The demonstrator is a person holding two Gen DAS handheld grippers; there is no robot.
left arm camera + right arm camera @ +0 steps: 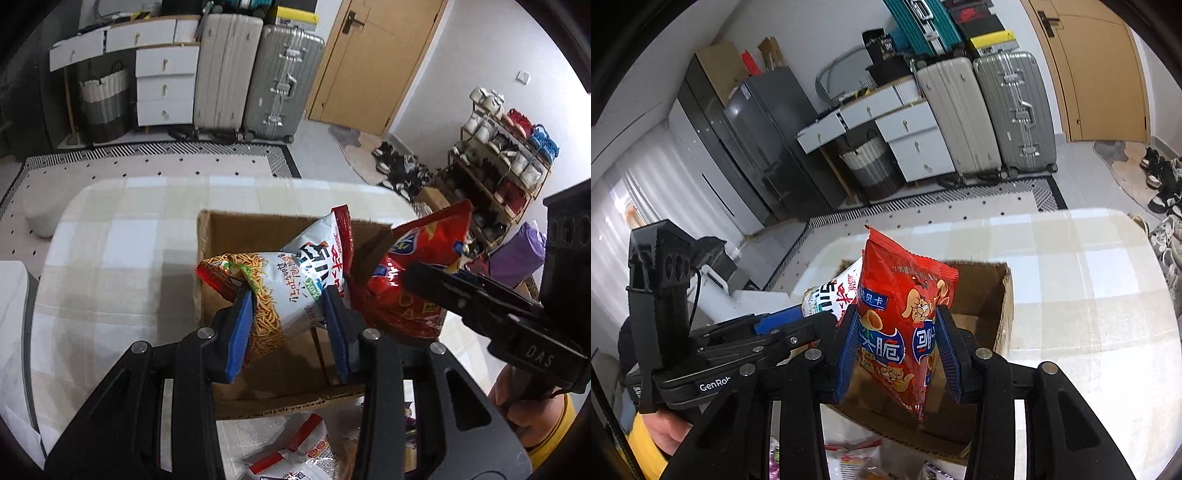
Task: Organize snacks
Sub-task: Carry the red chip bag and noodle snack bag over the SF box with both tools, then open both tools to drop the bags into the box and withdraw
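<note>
Cardboard box [236, 236] sits open on the checkered counter [110, 258], and both bags are hanging right over it. Left gripper [288, 306] is pinching the white noodle snack bag [291, 280] between its blue pads, while the right gripper [897, 350] is clamped on the red chip bag [905, 314], held upright. More snack packets [295, 454] are lying on the counter just in front of the box.
</note>
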